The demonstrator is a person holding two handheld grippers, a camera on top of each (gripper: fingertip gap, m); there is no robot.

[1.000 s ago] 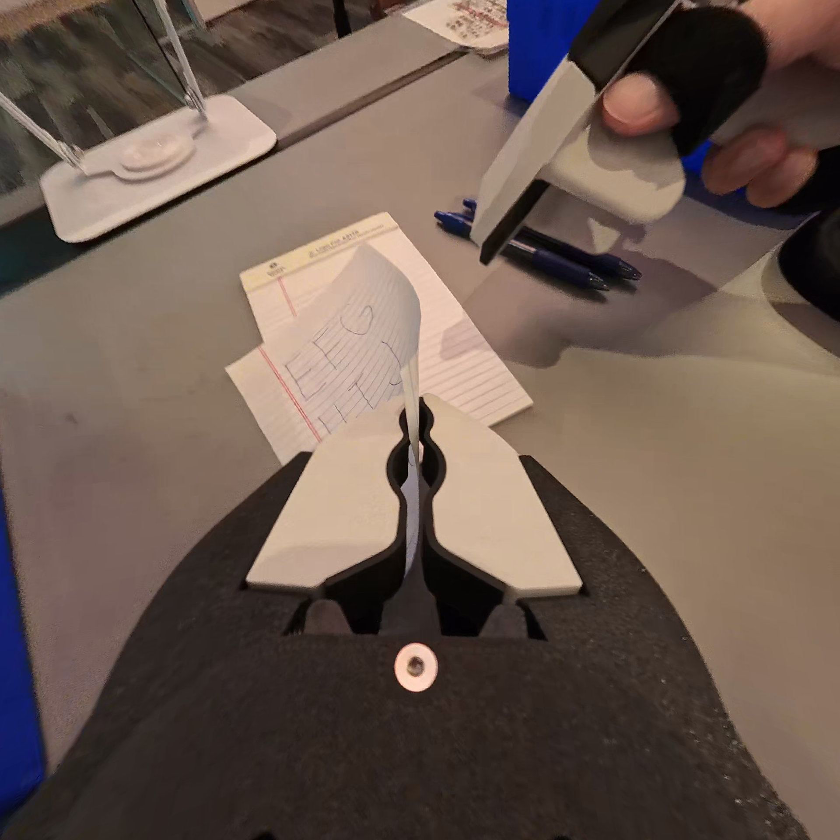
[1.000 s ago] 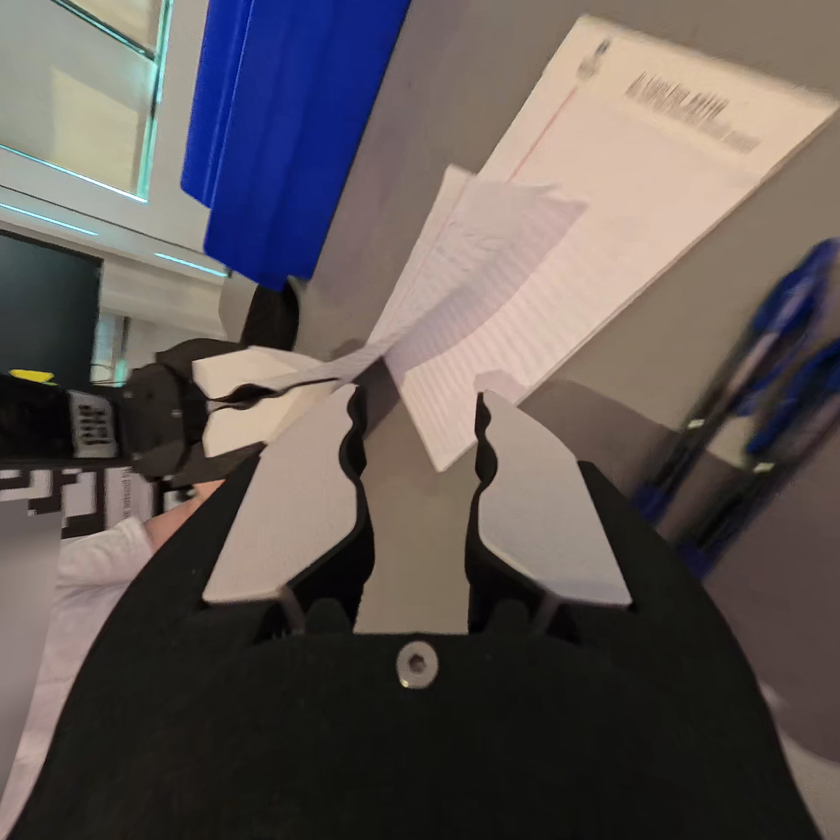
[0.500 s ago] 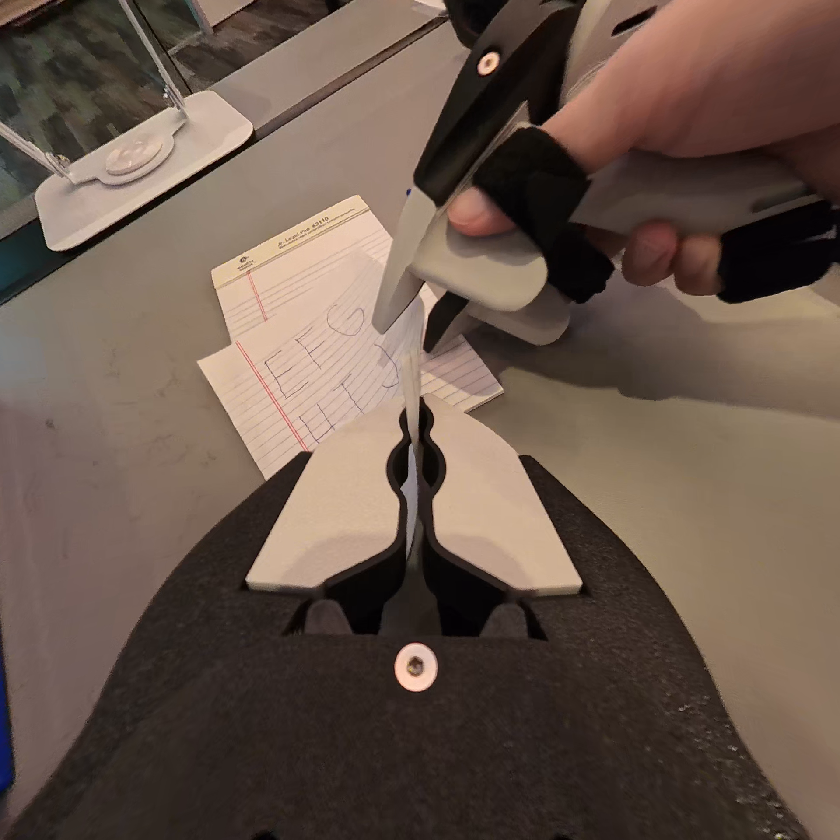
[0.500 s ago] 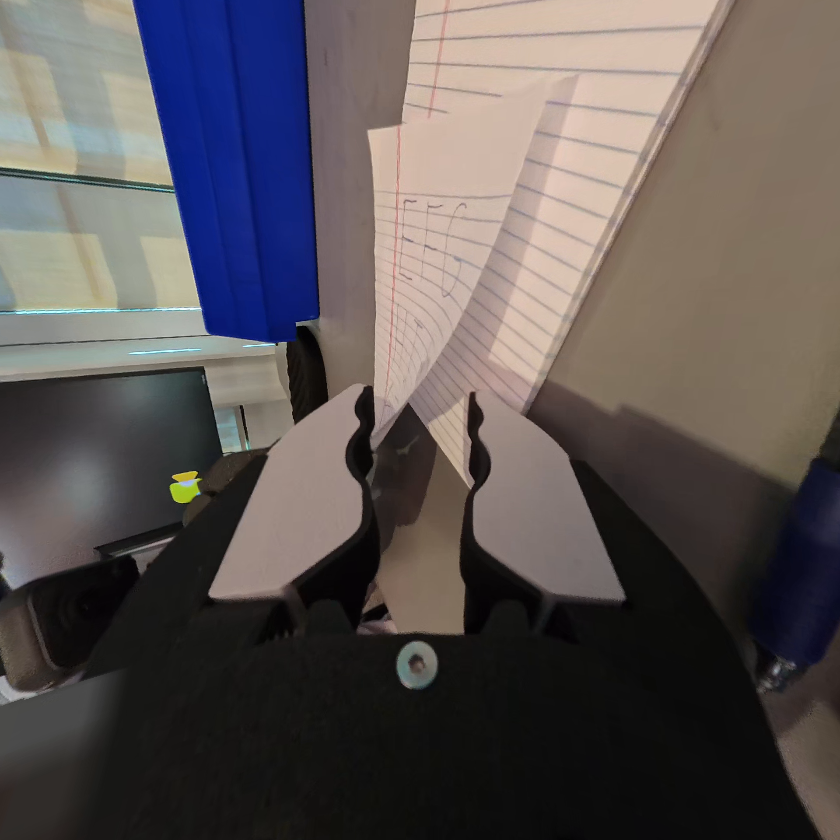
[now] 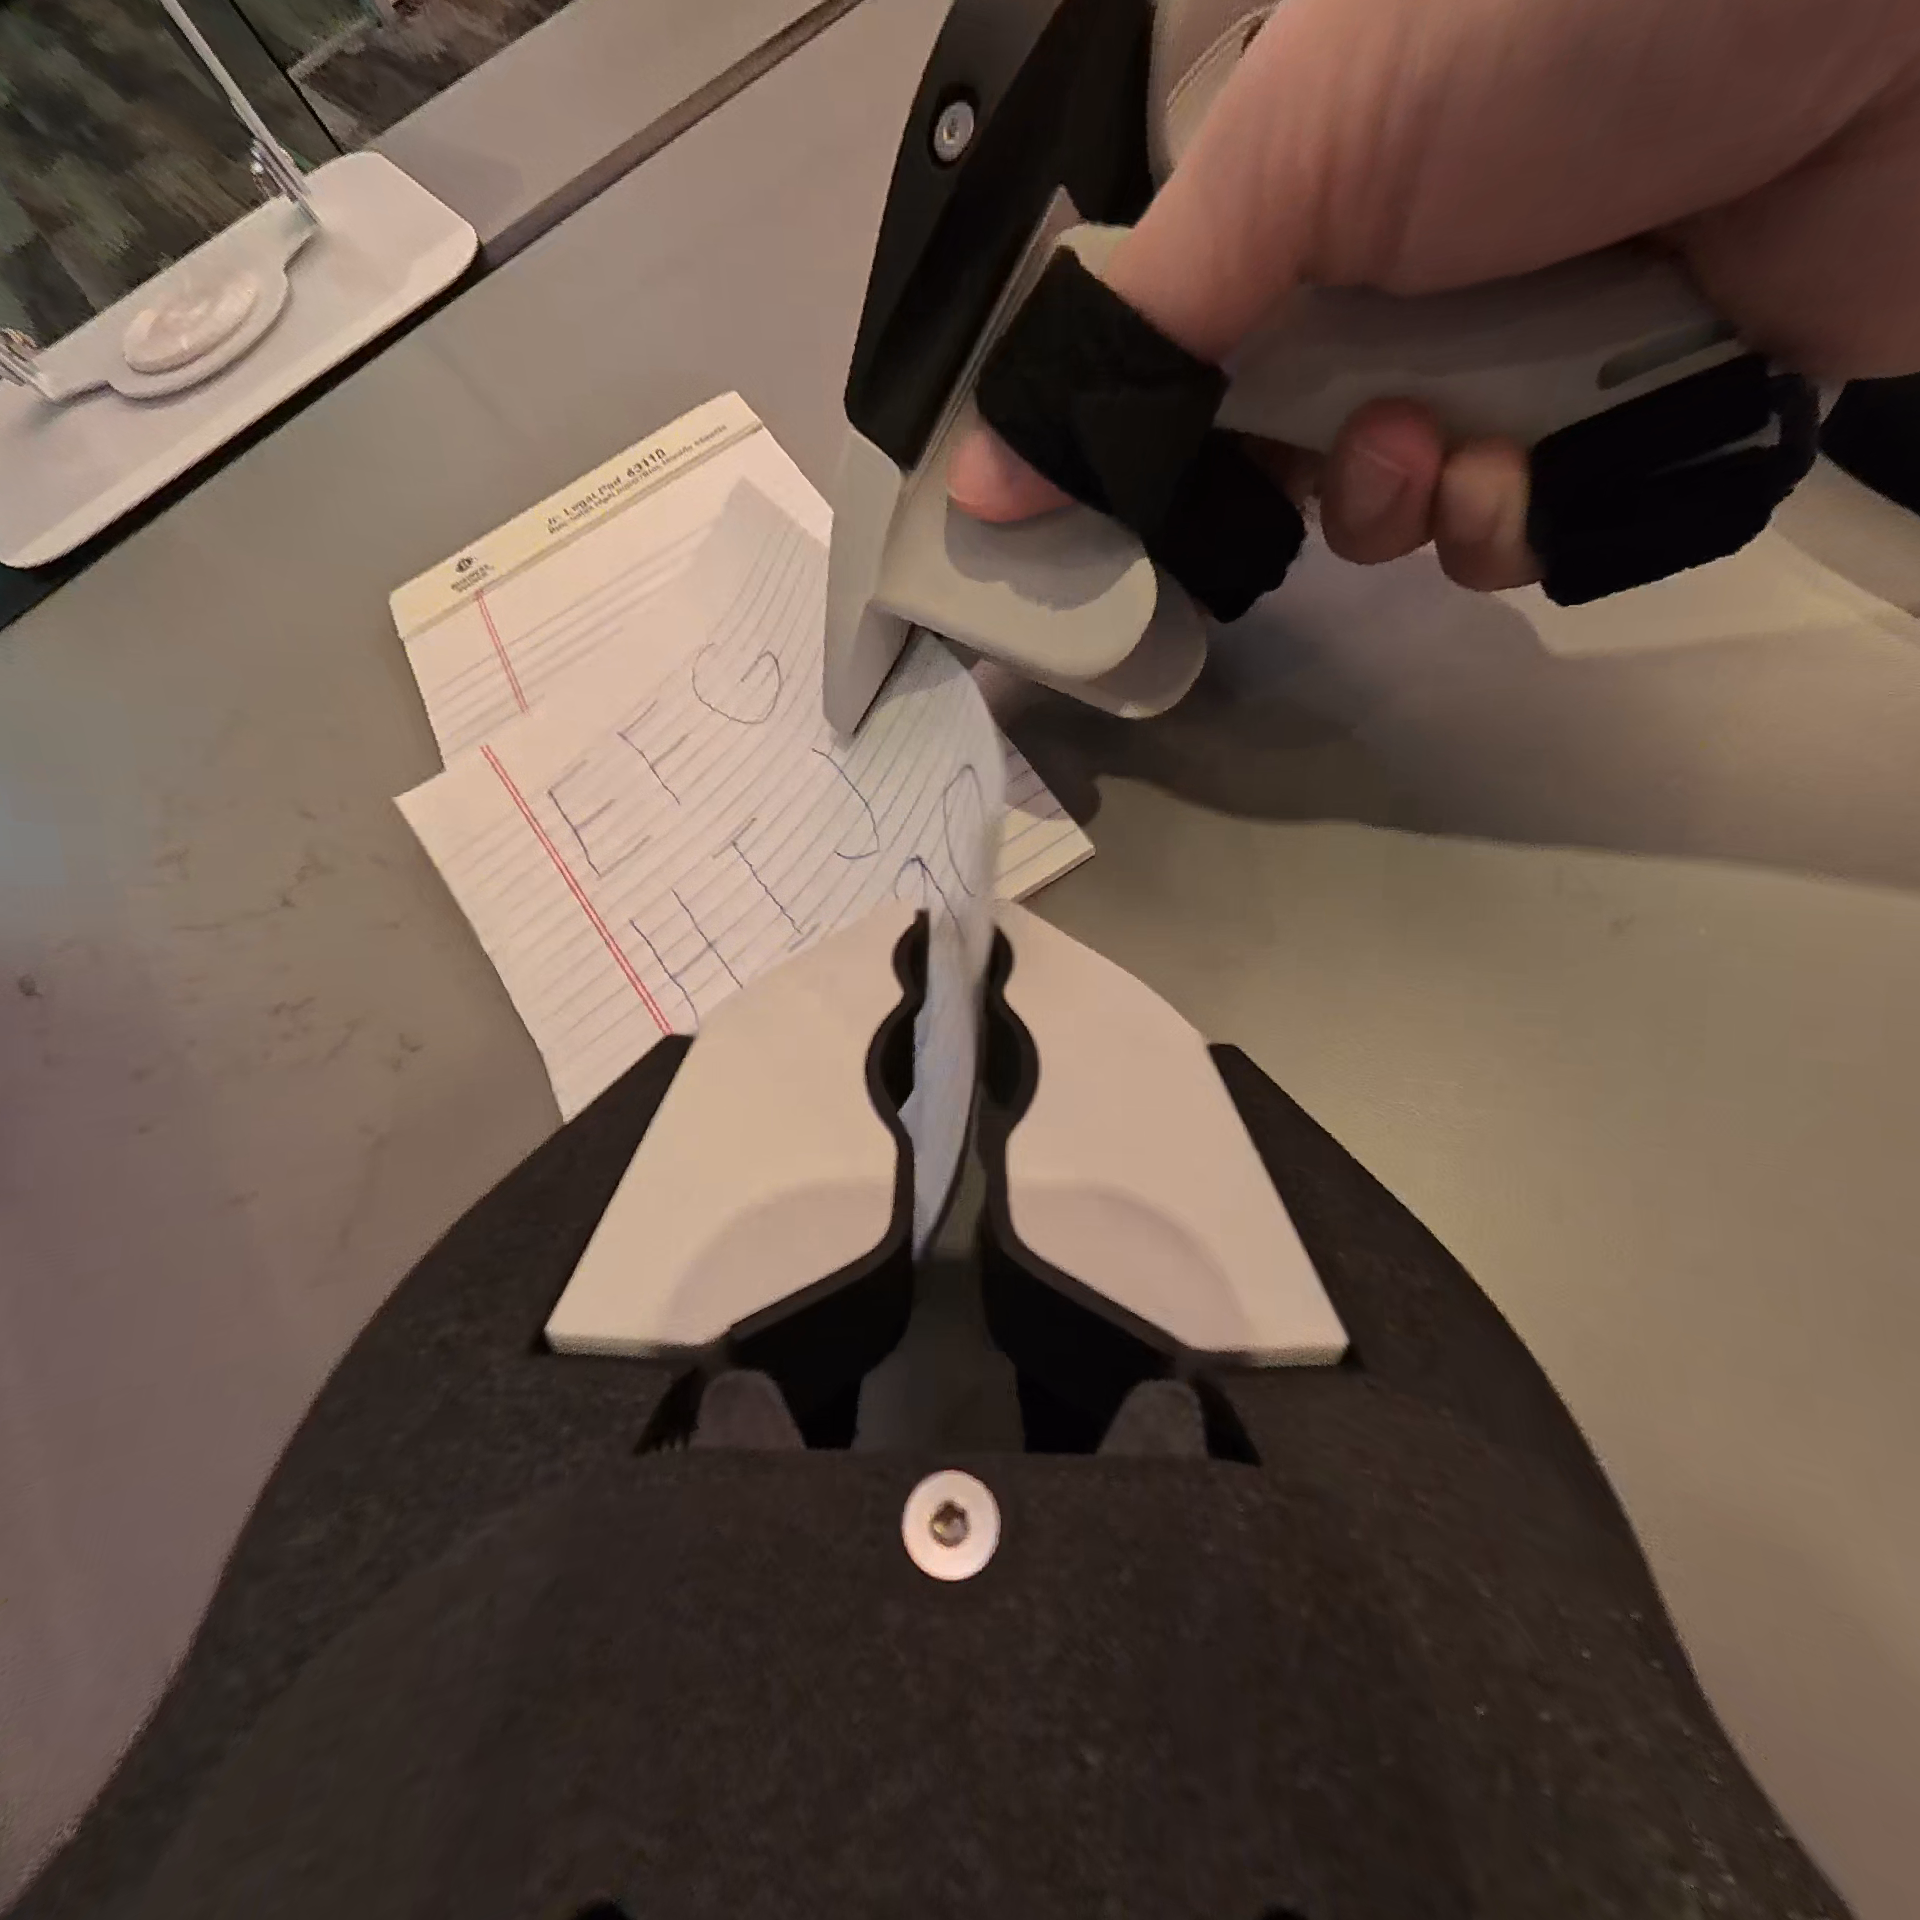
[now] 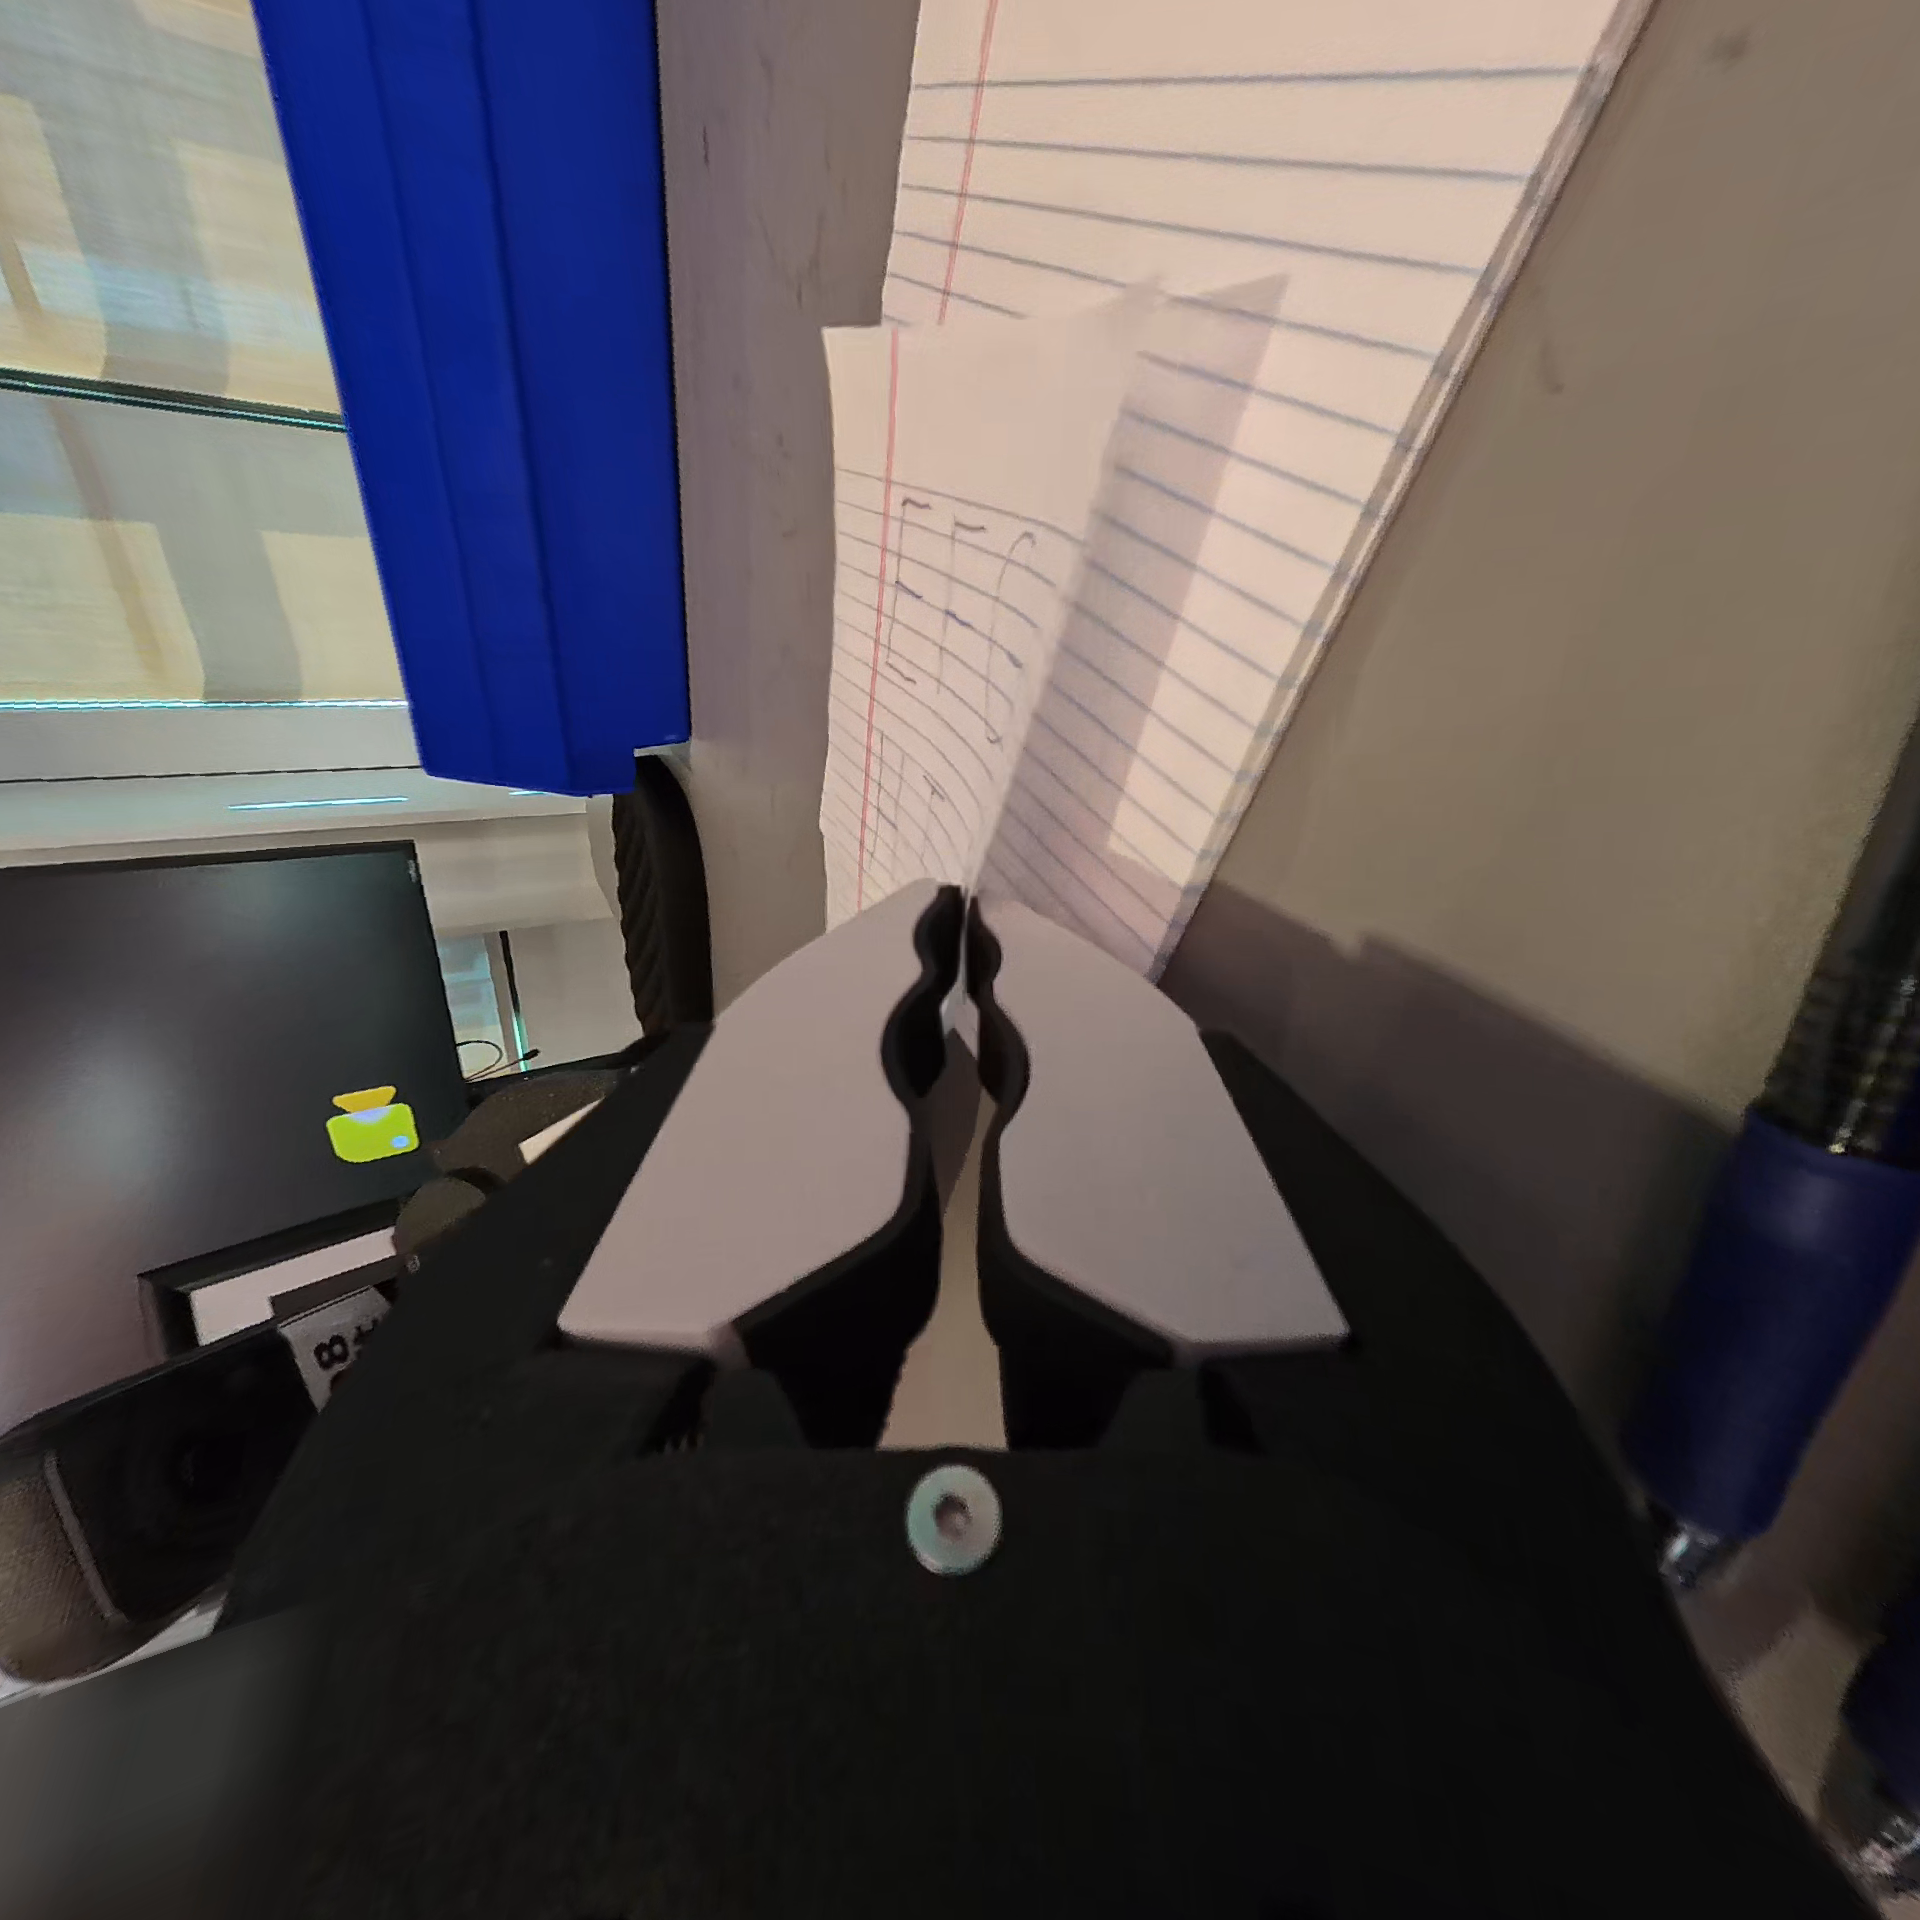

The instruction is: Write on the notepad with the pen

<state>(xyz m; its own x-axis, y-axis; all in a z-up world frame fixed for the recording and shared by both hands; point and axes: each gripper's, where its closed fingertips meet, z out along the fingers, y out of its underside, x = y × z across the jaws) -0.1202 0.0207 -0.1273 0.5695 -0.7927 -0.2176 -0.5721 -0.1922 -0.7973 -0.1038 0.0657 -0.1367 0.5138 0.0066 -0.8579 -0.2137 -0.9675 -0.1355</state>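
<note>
Left wrist view: notepad (image 5: 623, 582) lies flat on the grey table (image 5: 1455, 1143), its bound head toward the far edge. A loose lined sheet (image 5: 707, 862) bearing blue handwriting lies partly over the pad's near half, one side curled upward. That raised side runs between the fingers of the left gripper (image 5: 951, 935), whose jaws stand a narrow slot apart with the paper in the gap; firm contact on both sides cannot be told. Compared with 0.5 s ago that slot is slightly wider and more of the sheet's written face is spread flat toward the left. Right gripper (image 5: 862, 707), held in a hand (image 5: 1455, 187), was open over the sheet's top edge 0.5 s ago; its tips now meet on the sheet's upper right portion. Right wrist view confirms: right gripper (image 6: 961, 904) closed to almost nothing, pinching the sheet's (image 6: 935, 623) edge, with the notepad (image 6: 1299, 260) behind it. Blue pens (image 6: 1766, 1299) lie just beside the pad's right edge, near this gripper. Bare table surface is open left and near-right of the pad; a white stand base (image 5: 239, 343) sits well apart at the far left.
</note>
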